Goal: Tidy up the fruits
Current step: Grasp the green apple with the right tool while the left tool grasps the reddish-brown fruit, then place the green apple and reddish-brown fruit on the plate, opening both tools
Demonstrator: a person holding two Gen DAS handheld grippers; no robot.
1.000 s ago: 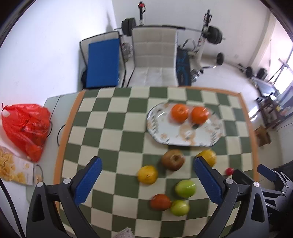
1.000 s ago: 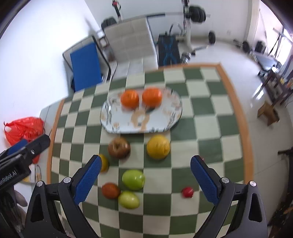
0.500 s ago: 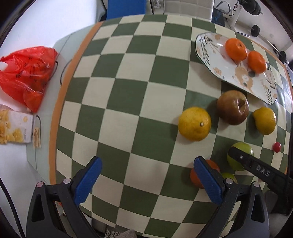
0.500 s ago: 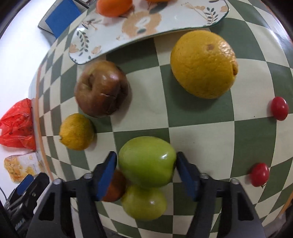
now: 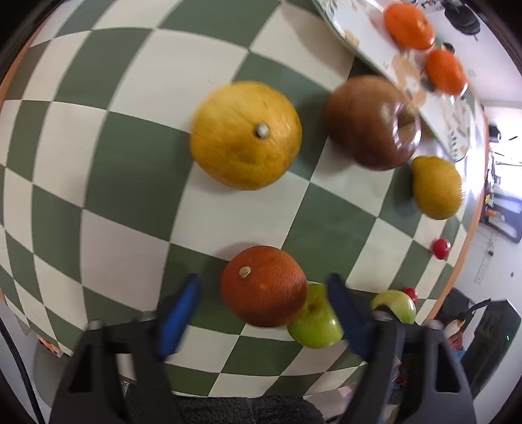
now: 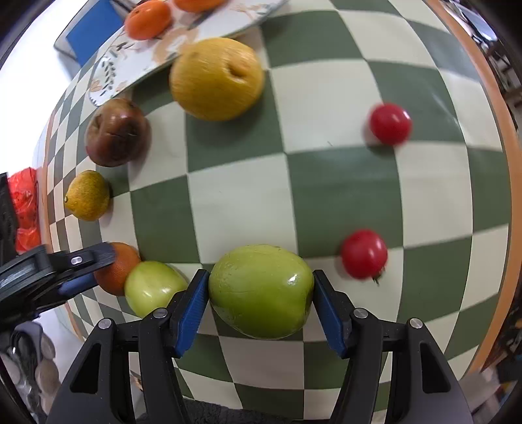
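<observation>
Checkered tabletop (image 6: 342, 182), green and cream squares, carrying the loose fruit; a second earlier both wrist views looked down on it from well above, whereas now both sit low among the fruit — the approach is over and the picking step has begun.

Patterned plate (image 6: 208, 24) at the far edge, holding two orange mandarins (image 5: 409, 24); judged to be the place where the fruit is gathered.

Right gripper (image 6: 261, 290): jaws, wide apart a second ago, now clamped on the large green apple (image 6: 261, 290), both blue pads touching its sides. The apple is smooth, glossy and slightly lopsided, and appears to rest on the tabletop near its front edge, just beside a smaller green apple (image 6: 153, 287).

Left gripper (image 5: 262, 303): jaws apart, straddling the dark reddish-orange citrus (image 5: 262, 285) without touching it — half a second ago only its right pad stood by that fruit. The citrus has pebbled skin, its stem scar uppermost, and touches the smaller green apple.

Unhandled: two yellow citrus (image 5: 244, 135), a brown apple (image 5: 372, 122), two small red tomatoes (image 6: 390, 124).
</observation>
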